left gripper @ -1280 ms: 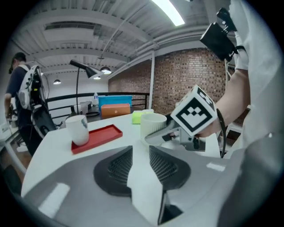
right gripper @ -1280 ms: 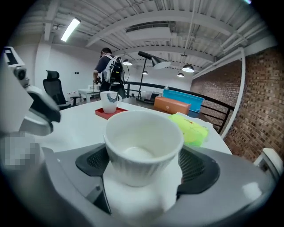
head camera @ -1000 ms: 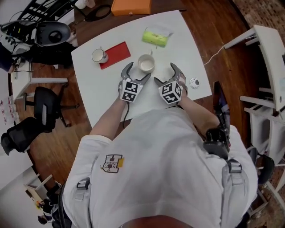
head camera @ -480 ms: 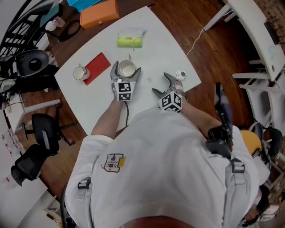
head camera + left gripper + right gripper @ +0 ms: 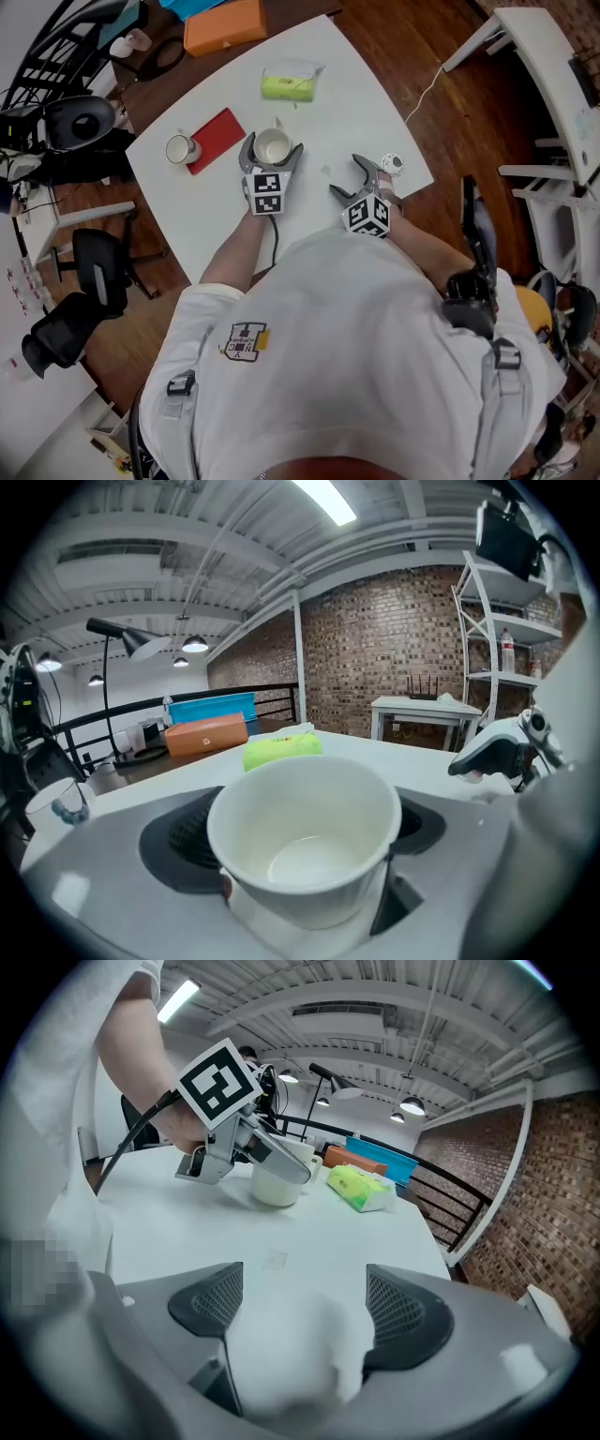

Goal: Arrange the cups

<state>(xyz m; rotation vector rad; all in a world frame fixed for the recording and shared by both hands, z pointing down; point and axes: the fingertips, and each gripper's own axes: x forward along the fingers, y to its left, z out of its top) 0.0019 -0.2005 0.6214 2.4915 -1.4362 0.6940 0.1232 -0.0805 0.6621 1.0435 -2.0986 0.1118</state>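
If gripped, cup (image 5: 302, 841) between left fingers (image 5: 176, 844)

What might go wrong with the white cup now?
The left gripper pinches the cup only by its smooth, tapered sides, so it might slip or tip when lifted. If it goes toward the red tray, it may knock the mug that stands at the tray's end, close to the edge of the table.

Two cups (image 5: 273, 146) (image 5: 179, 148), one red tray (image 5: 217, 139), one green packet (image 5: 288, 86), one orange box (image 5: 225, 25).
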